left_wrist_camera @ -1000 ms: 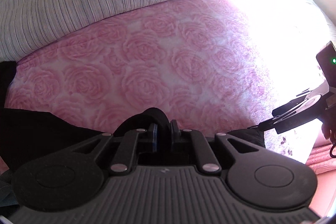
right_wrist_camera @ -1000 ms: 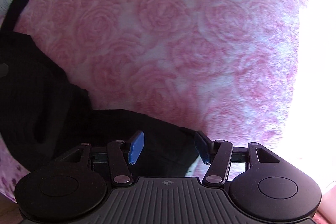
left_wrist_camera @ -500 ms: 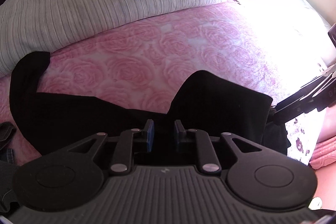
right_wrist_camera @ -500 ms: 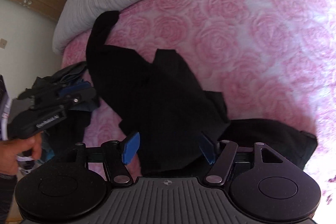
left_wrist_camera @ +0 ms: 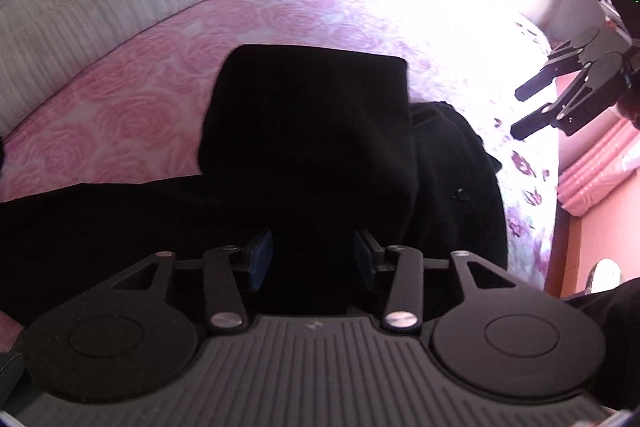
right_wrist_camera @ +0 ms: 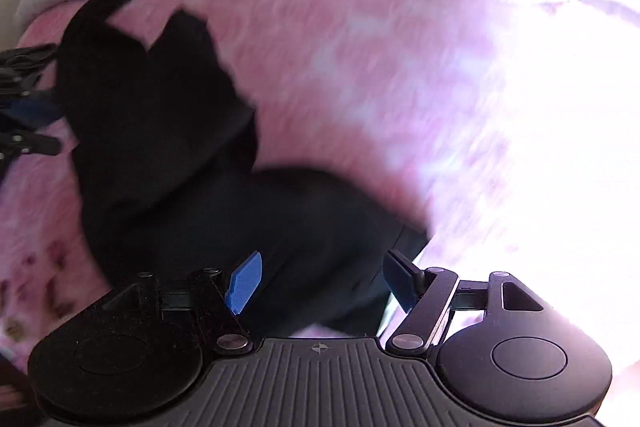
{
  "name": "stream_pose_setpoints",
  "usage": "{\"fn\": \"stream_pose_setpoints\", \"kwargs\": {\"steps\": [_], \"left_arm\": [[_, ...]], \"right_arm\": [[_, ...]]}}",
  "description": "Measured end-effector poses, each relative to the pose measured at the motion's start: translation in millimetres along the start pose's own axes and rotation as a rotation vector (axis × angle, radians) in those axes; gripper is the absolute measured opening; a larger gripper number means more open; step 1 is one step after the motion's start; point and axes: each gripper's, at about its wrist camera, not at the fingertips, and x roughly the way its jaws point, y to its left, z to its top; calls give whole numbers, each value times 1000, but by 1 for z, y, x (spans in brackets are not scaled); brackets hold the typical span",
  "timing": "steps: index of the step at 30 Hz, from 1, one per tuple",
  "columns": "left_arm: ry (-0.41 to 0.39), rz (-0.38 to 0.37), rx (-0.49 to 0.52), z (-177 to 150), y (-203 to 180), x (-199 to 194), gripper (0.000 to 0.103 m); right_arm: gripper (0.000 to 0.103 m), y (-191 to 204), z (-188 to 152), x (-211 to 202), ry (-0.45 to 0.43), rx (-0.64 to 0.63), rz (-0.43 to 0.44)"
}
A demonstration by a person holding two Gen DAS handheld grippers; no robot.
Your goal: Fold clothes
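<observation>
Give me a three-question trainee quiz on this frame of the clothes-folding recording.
1. True or false: the left hand-held gripper is clamped shut on the black fabric garment.
2. What does the garment lie on? A) wooden floor B) pink rose-patterned bedspread C) grey sofa
3. Fill in: the right hand-held gripper has its blue pads ____.

Key: 1 false, its jaws are apart. 2 B. 3 apart (open), with nothing between them.
</observation>
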Motion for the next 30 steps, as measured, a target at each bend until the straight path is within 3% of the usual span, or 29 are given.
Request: {"fn": "stream_pose_setpoints", "kwargs": {"steps": [3, 6, 9, 10, 15, 19, 23, 26, 30], "left_arm": [[28, -32, 58, 4, -19, 25, 45], [68, -14, 95, 11, -26, 56, 42], [72, 32, 76, 26, -13, 69, 6], [73, 47, 70, 31, -9, 73, 4], [20, 141, 11, 62, 33, 73, 3], [-44, 216, -56, 94, 72, 68, 2], [-66, 242, -64, 119, 89, 69, 1], [-57, 250, -34, 125, 90, 70, 1], [-46, 246, -6, 108, 87, 60, 3]], "right_arm": [[71, -10, -22, 17, 87, 53, 42], [71, 8, -40, 38, 102, -68, -25], [71, 25, -67, 54, 103, -197, -42], [71, 31, -77, 58, 98, -241, -38], [71, 57, -123, 69, 20, -544, -94], [71, 83, -137, 62, -168, -713, -102], [75, 102, -120, 67, -321, -727, -171], [77, 107, -96, 88, -359, -743, -248], [78, 90, -59, 104, -331, -741, -192]]}}
